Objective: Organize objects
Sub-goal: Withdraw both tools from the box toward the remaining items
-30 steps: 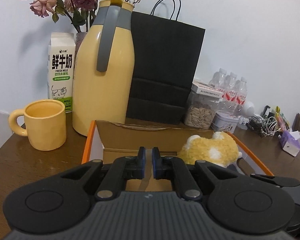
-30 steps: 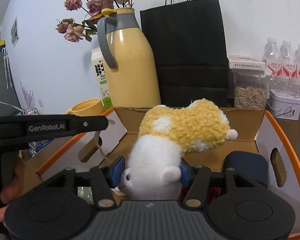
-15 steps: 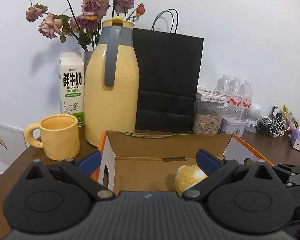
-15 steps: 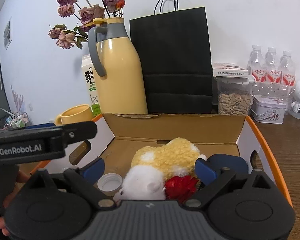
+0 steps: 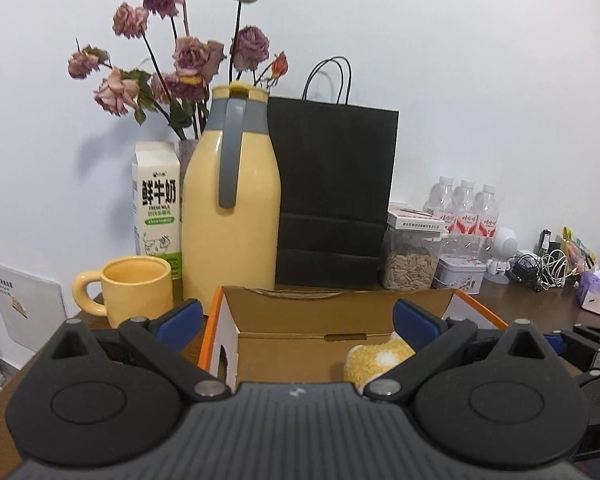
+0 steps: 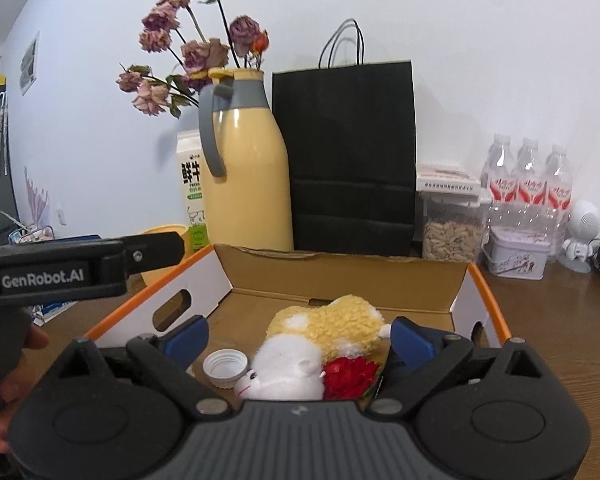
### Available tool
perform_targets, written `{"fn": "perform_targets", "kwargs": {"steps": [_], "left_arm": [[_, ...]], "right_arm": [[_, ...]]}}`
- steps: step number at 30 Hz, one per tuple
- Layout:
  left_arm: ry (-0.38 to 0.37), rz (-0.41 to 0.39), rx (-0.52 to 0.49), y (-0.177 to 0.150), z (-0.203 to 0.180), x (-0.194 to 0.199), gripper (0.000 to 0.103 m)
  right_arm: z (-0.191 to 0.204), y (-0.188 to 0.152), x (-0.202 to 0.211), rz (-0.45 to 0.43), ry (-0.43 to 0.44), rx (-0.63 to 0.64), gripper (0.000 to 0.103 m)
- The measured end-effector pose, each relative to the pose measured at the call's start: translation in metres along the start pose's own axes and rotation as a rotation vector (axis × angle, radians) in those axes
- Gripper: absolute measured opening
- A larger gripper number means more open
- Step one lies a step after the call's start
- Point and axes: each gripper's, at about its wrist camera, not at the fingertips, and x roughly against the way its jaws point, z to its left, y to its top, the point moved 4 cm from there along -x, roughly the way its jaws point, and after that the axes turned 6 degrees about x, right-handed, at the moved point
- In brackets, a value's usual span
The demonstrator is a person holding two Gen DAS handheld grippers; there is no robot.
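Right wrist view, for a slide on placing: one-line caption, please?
Open right gripper above the plush toy lying in the cardboard box beside a white cap.

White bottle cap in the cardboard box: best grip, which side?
Probably from above: the white ribbed bottle cap lies open side up on the cardboard box floor, so pinch across its rim. Keep the right tongs left of the yellow-and-white plush toy beside it.

Lighting: even, soft indoor light, moderately bright. Shadows: faint, cast leftward on the white wall [image 5: 460, 60] behind the dried pink roses [image 5: 188, 56]. Distortion: strong fisheye curvature, dark vignetted corners. Focus: sharp, slightly grainy.
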Motion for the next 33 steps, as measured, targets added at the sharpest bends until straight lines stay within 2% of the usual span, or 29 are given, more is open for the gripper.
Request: {"fn": "perform_targets", "kwargs": {"steps": [13,23,33], "left_arm": [[0.023,0.003,-0.029,-0.011,0.002,0.059,0.103],[0.061,0.070,-0.054,-0.031,0.015,0.101,0.103],[0.086,0.147,-0.048,-0.055,0.030,0.133,0.103]], "right_arm": [[0.011,-0.021,0.059,-0.015,0.021,0.035,0.103],[0.021,-0.060,0.096,0.076,0.052,0.088,0.103],[0.033,-0.094,0.118,0.162,0.108,0.120,0.103]]}}
